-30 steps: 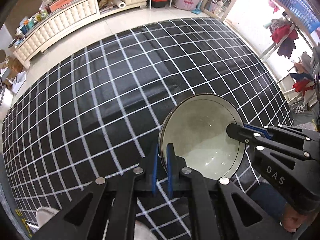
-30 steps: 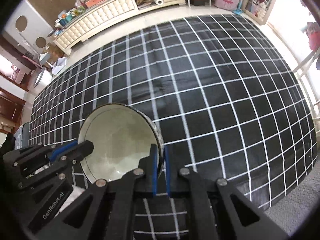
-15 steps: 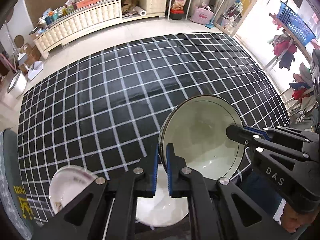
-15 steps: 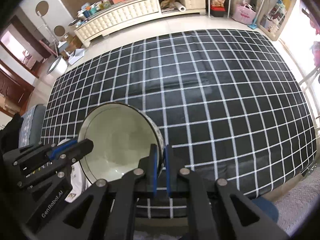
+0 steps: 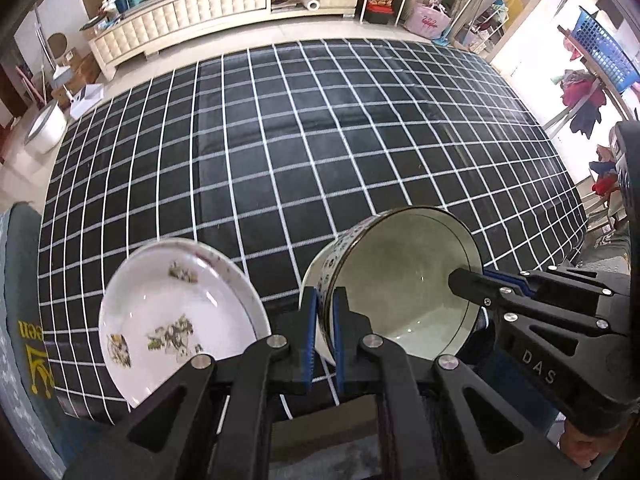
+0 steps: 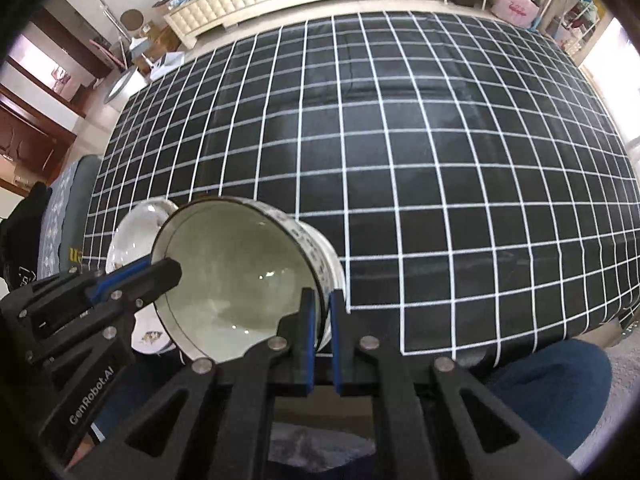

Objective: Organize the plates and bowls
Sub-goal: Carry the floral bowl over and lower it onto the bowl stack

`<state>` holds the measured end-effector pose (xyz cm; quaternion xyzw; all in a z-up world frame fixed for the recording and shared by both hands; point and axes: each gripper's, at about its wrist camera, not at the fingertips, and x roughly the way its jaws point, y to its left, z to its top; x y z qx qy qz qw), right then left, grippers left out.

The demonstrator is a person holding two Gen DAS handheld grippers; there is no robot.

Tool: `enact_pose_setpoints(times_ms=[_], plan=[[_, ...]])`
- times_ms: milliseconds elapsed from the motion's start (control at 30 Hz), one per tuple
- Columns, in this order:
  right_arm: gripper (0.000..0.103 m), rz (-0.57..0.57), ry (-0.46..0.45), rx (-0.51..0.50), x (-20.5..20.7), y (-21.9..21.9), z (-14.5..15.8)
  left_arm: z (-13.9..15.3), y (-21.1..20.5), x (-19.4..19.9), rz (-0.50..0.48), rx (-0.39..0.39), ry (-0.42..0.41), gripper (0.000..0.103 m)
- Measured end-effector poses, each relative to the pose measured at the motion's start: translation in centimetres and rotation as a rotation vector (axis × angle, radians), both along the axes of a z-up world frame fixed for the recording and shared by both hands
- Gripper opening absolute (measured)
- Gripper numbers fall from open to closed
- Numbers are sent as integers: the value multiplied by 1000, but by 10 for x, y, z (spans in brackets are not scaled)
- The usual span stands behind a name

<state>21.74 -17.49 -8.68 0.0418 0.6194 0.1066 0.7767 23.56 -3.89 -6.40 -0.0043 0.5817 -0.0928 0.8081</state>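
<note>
White enamel bowl [image 5: 400, 292] hangs tilted between my two tongs, above the near edge of the checked cloth [image 5: 312, 140]. My left tongs [image 5: 326, 332] pinch one side of its rim; my right tongs [image 6: 322, 332] pinch the opposite side. A flowered plate [image 5: 176, 316] sits just beside it, to the left. I judge the rim could slip if one grip loosens, since each pinch is thin, and the bowl might then knock the plate.
</note>
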Motion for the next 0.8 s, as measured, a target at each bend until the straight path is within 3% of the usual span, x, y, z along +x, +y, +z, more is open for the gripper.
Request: enact_pose_setpoints(times_ms=[400, 800], plan=[[10, 4, 23, -19, -11, 9, -10, -24, 8, -14, 14, -13, 39, 6], [10, 18, 56, -39, -4, 9, -20, -40, 13, -4, 20, -24, 70, 6]])
